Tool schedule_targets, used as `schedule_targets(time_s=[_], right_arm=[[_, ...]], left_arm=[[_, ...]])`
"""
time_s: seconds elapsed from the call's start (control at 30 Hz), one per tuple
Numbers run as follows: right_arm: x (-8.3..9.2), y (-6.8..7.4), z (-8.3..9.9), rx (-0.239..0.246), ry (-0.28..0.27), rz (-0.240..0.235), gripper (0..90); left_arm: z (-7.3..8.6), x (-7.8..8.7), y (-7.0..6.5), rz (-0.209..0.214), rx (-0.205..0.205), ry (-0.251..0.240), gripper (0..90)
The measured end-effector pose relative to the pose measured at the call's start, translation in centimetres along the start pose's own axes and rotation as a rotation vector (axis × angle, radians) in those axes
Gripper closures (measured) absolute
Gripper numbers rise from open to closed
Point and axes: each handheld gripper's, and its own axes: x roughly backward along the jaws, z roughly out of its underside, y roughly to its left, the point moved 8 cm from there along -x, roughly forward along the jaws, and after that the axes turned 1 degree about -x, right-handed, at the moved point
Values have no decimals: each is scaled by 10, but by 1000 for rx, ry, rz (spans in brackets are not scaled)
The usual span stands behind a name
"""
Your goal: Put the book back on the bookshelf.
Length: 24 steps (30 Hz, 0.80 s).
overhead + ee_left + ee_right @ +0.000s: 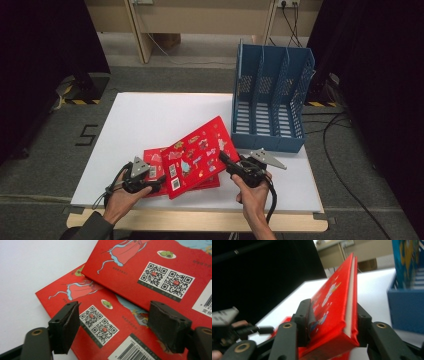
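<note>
Red hardcover picture book [337, 305] sits clamped in the right hand-held gripper [332, 322]; the left hand-held gripper [112, 325] gapes over another red book [100, 322].

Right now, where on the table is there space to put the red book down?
The white table is bare behind the two red books, from its left edge to the blue file rack. The front middle is crowded: the lower book, the lifted book, left gripper and right gripper.

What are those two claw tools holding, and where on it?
The right hand-held gripper clamps the upper red book across its covers at one edge. The left hand-held gripper is open over the lower red book, holding nothing.
</note>
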Motion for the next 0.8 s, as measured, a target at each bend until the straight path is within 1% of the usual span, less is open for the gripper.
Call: schedule_targets(time_s=[0.03, 0.07, 0.1, 0.13, 0.17, 0.2, 0.23, 0.27, 0.3, 0.33, 0.37, 0.4, 0.43, 0.47, 0.5, 0.53, 0.57, 0.6, 0.63, 0.67, 0.7, 0.73, 0.77, 0.8], right_arm=[[0, 3, -4, -7, -10, -8, 607], [0, 3, -4, -7, -10, -8, 607], [-2, 8, -14, 2, -32, -11, 633], [-2, 10, -19, 12, -49, -12, 648], [-3, 13, -24, 21, -62, -13, 662], [-4, 16, -29, 34, -72, -12, 678], [-4, 16, -29, 34, -72, -12, 678], [-6, 21, -38, 101, -101, -5, 700], [-6, 21, -38, 101, -101, -5, 700], [-7, 27, -46, 128, -118, -22, 719], [-7, 27, -46, 128, -118, -22, 719], [-6, 34, -51, 173, -129, -31, 723], [-5, 37, -54, 197, -137, -27, 726], [-5, 37, -54, 197, -137, -27, 726], [-4, 40, -56, 217, -142, -27, 728], [-3, 41, -59, 251, -148, -29, 732], [-2, 43, -61, 258, -158, -34, 740], [1, 45, -66, 278, -175, -47, 754], [1, 45, -66, 278, -175, -47, 754], [2, 47, -68, 280, -187, -54, 762], [4, 50, -71, 301, -193, -73, 776], [5, 52, -72, 312, -199, -74, 781], [5, 52, -72, 312, -199, -74, 781], [6, 55, -74, 324, -199, -83, 786]], left_arm=[[0, -1, -1, 1, -4, 2, 216], [-1, -2, -3, 4, -1, -4, 216], [-1, -4, -7, 32, 1, 1, 183], [-2, -5, -9, 46, 2, 3, 162], [-2, -5, -11, 53, -6, 6, 161], [-3, -5, -13, 51, -10, 4, 164], [-3, -5, -13, 51, -10, 4, 163], [-4, -5, -12, 46, -11, 5, 162], [-4, -5, -12, 46, -11, 5, 161], [-3, -5, -9, 44, 2, 5, 160], [-3, -5, -9, 44, 2, 5, 160], [-3, -5, -6, 42, 8, 5, 160], [-4, -4, -2, 37, 31, -3, 159], [-4, -4, -2, 37, 31, -3, 159], [-5, -3, 1, 33, 37, -7, 159], [-5, -2, 4, 29, 40, -10, 159], [-6, -1, 7, 25, 45, -13, 159], [-6, 1, 15, 14, 63, -18, 159], [-6, 1, 15, 14, 63, -18, 159], [-6, 1, 20, 6, 75, -24, 159], [-6, 2, 26, -2, 85, -24, 159], [-5, 4, 39, -24, 104, -28, 159], [-5, 4, 39, -24, 104, -28, 159], [-4, 5, 46, -39, 119, -29, 159]])
